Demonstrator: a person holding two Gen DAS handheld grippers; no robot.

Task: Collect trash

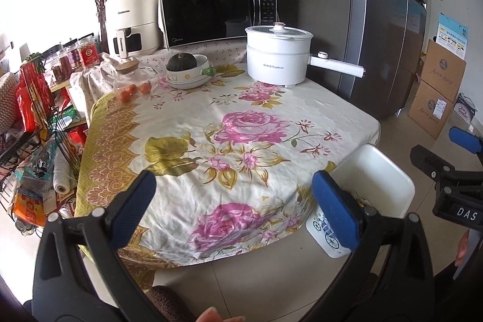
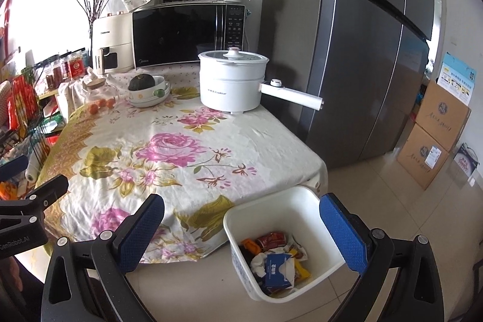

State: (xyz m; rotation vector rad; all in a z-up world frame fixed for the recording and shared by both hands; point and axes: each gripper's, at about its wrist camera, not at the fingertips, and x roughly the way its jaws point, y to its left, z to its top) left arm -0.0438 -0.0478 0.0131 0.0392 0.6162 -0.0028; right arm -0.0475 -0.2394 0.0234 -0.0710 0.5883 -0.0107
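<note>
- Both tools are held back from the table edge, and nothing is gripped by either one.
- The left gripper (image 1: 234, 201) is spread wide, its blue pads well apart, with only flowered cloth seen between them.
- The right gripper (image 2: 241, 228) is opened just as wide and is empty; it is poised above the near corner of the table (image 2: 187, 141), with the bin partly framed between its fingers.
- The white trash bin (image 2: 271, 210) is found on the floor, tucked just beside that corner, presumably so that litter could be dropped straight off the edge into it.
- Trash is seen piled inside: a red can (image 2: 271, 240), a blue tissue packet (image 2: 276, 269), crumpled paper and orange wrappers.
- From the left wrist view the same bin (image 1: 389, 186) is glimpsed behind the right-hand pad, its contents mostly hidden.
- The near stretch of tablecloth is shown bare of litter, so the collecting is judged close to done, or done.
- At the far end a white electric pot (image 2: 232, 80), a bowl holding a dark squash (image 2: 148, 89) and a glass jar with small oranges (image 2: 99, 98) are left standing; these are read as household goods, not trash.
- A last scan of the table is what seems called for next.
</note>
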